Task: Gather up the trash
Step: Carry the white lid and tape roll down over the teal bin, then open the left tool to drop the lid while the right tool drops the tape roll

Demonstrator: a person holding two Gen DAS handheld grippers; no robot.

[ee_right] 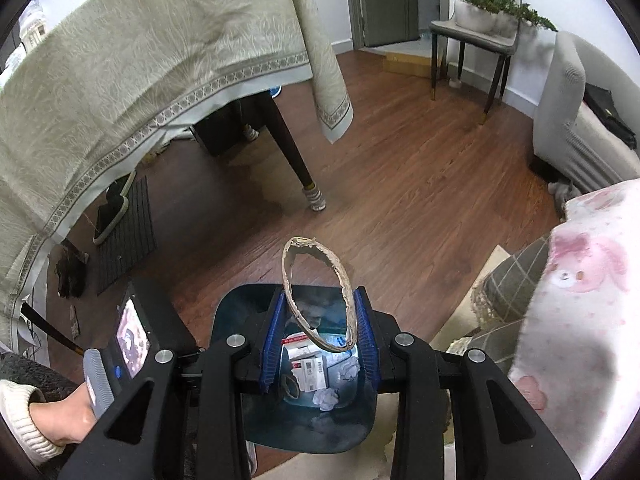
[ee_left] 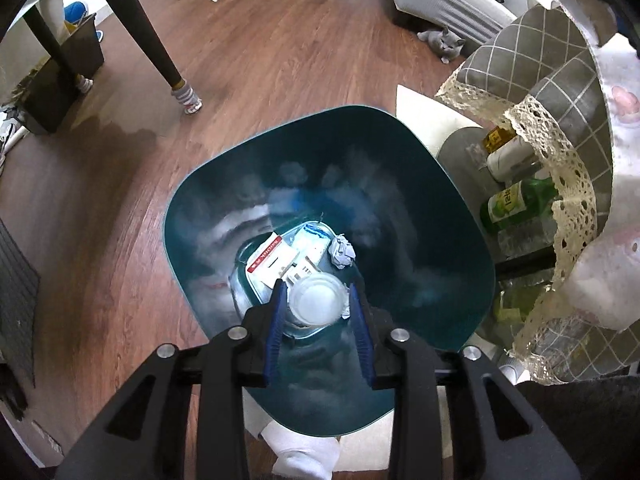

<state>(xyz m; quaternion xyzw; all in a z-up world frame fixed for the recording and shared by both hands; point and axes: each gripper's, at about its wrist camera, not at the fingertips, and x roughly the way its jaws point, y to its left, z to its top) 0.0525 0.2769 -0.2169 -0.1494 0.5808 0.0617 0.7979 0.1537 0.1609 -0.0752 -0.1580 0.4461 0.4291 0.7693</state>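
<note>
Right now the left tool (ee_left: 318, 300) hangs over the teal bin (ee_left: 176, 216), its blue pads apart on either side of a clear plastic cup (ee_left: 316, 304); whether they touch it I cannot tell. The right tool (ee_right: 319, 312) clamps a flattened cardboard ring (ee_right: 347, 280) above the same bin. Deeper down lie a red-edged carton (ee_left: 269, 258) and crumpled paper (ee_left: 342, 251). Released off-centre, the ring could catch the rim and fall onto the wooden floor (ee_right: 400, 200). A grey cat (ee_left: 444, 42) lies far beyond.
</note>
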